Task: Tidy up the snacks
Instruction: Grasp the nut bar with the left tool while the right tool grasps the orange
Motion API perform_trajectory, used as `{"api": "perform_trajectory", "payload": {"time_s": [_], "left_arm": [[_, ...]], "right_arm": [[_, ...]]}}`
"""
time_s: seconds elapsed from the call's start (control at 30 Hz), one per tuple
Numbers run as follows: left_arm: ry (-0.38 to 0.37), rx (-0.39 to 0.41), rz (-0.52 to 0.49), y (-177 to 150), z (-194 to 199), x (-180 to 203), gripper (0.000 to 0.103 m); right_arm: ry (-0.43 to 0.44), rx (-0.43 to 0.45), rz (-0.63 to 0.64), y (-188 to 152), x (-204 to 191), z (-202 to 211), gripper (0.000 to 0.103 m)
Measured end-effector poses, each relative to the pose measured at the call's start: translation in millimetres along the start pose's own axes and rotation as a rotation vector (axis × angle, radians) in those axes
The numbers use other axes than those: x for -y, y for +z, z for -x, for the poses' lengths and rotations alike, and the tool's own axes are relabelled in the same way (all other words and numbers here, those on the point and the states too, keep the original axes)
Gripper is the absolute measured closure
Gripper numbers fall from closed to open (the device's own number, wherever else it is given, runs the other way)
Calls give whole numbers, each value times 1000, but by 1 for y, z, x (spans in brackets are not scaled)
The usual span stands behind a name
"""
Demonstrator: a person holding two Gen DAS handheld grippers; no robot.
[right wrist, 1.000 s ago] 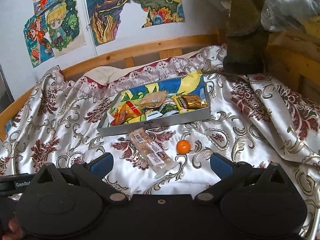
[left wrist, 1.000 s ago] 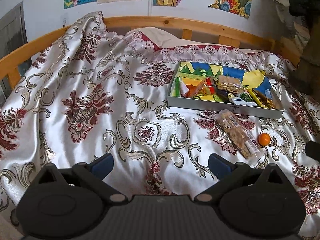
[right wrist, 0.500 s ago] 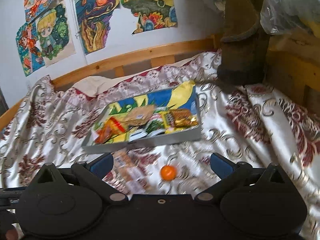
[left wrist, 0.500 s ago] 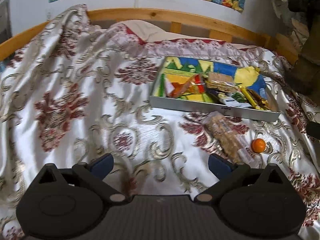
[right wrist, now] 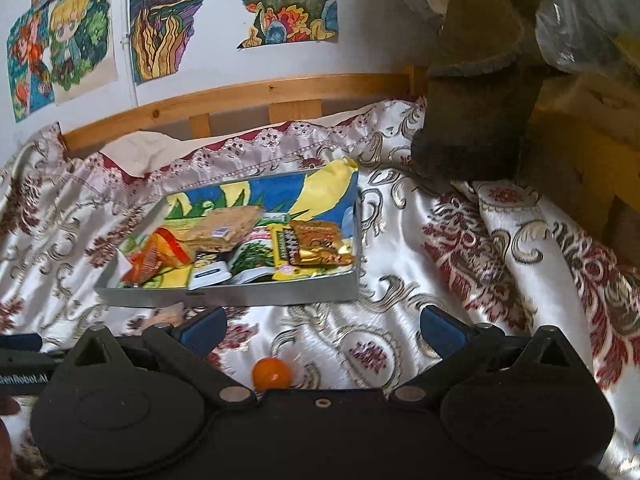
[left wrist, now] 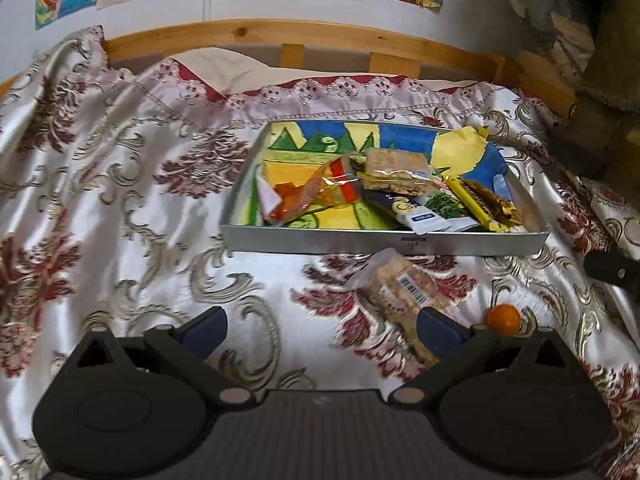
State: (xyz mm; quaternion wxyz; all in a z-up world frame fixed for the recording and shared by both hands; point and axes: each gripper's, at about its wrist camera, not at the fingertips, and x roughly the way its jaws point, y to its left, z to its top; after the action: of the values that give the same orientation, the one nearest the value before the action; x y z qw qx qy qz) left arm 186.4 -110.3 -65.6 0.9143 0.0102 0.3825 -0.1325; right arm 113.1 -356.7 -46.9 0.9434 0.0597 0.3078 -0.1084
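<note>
A grey metal tray (left wrist: 384,242) (right wrist: 280,294) lined with a colourful drawing lies on the patterned bedspread and holds several snack packets. In front of it lies a clear-wrapped biscuit pack (left wrist: 402,296), with a small orange fruit (left wrist: 505,319) (right wrist: 271,373) to its right. My left gripper (left wrist: 320,322) is open just above the bedspread; the biscuit pack lies by its right finger. My right gripper (right wrist: 322,326) is also open, with the orange fruit low between its fingers. In the right wrist view the biscuit pack is almost wholly hidden behind the left finger.
A wooden bed rail (left wrist: 280,36) runs along the far side under wall drawings (right wrist: 160,20). A brown fabric-covered post (right wrist: 476,112) stands at the right beside wooden furniture (right wrist: 580,128). A pillow (left wrist: 216,68) lies beyond the tray. The other gripper's black body (left wrist: 612,268) shows at the right edge.
Both grippers have moved forward and lower toward the tray. The biscuit pack now lies by my left gripper's right finger, and the orange fruit has come between my right gripper's fingers. Both stay open.
</note>
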Motion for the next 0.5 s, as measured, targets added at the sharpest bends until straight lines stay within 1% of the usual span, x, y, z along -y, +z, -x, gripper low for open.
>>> {"api": "perform_trajectory", "payload": {"time_s": [0.07,0.17,0.23,0.3,0.4,0.5], "left_arm": [[-21,-13,-2,2,-9,2,0],[-65,-39,-15,4,-23,6,0],[-94,-57,-23,4,-32,9,0],[-116,-85,-27,4,-42,12,0],[-158,-128,5,4,-54,13,0],[-201,-167,56,6,-63,11,0]], "right_arm": [[-13,-12,26,0,2,-9,1],[-3,-52,50,-3,7,-22,1],[12,-92,45,-6,12,-30,1],[26,-129,14,-9,17,-38,4],[38,-196,-23,-14,19,-50,8],[46,-226,19,-19,11,-58,12]]}}
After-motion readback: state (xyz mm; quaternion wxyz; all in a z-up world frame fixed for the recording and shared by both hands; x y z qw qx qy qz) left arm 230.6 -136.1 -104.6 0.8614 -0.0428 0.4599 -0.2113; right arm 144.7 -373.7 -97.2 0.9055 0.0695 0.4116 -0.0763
